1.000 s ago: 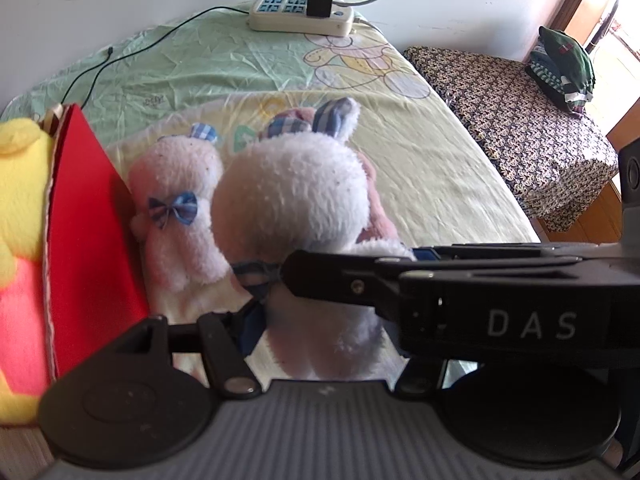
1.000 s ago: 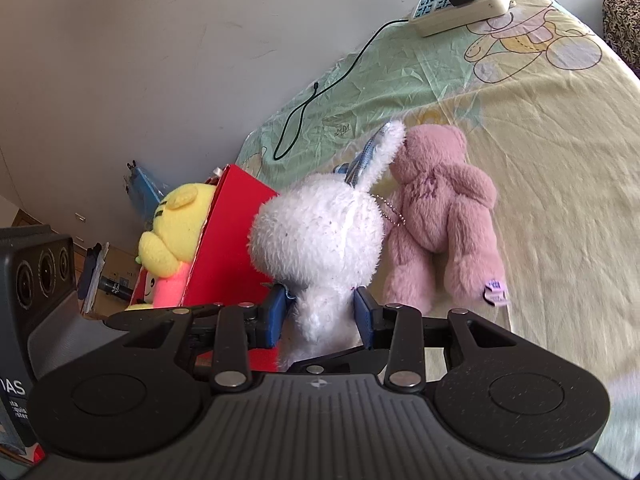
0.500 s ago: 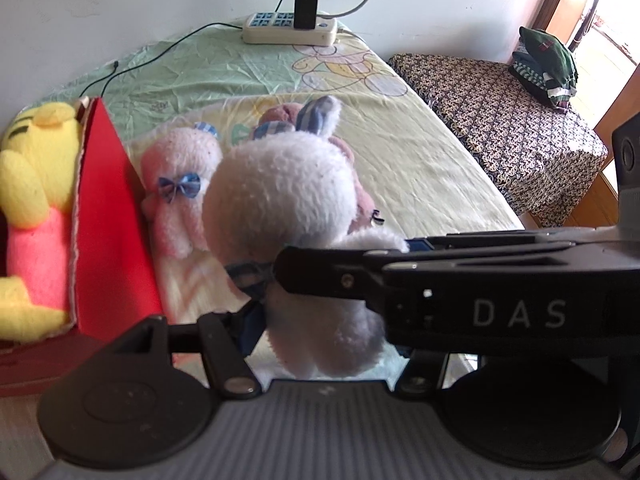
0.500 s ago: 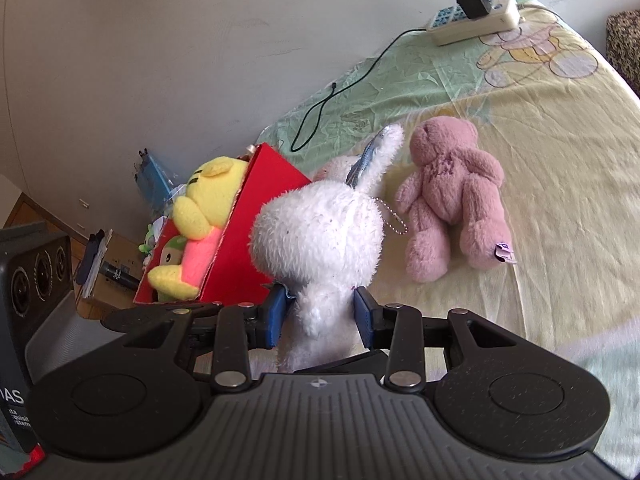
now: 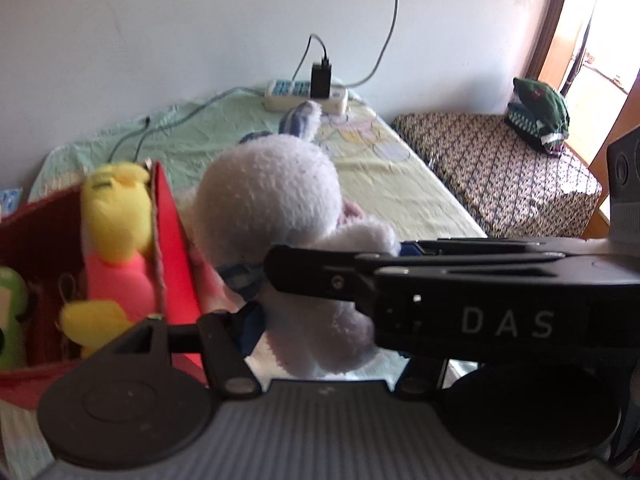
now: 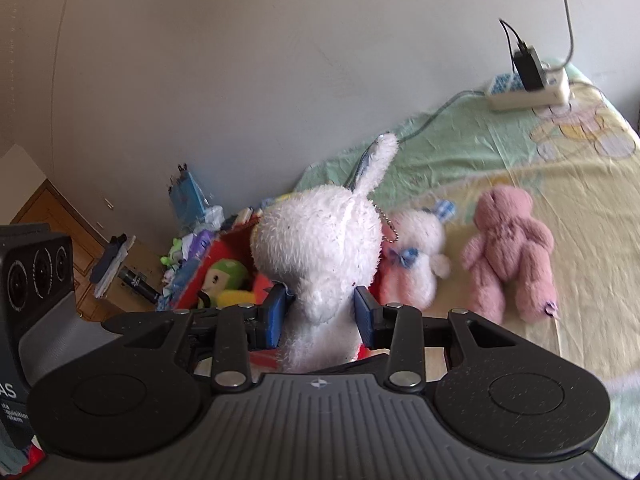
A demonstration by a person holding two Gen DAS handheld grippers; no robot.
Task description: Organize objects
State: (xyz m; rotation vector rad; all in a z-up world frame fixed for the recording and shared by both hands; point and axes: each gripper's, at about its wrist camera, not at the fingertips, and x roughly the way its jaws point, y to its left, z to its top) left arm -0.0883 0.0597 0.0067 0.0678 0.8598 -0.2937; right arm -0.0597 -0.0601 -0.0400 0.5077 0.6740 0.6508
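Now, white plush rabbit (image 6: 320, 248) gripped between right gripper (image 6: 322, 314) fingers, left unclear.

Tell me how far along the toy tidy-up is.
Done: a yellow plush and a green toy already sit in the red box. In hand: the right gripper is shut on the white bunny, raised beside the box. Left: the pink bear and small bunny lie on the bed.
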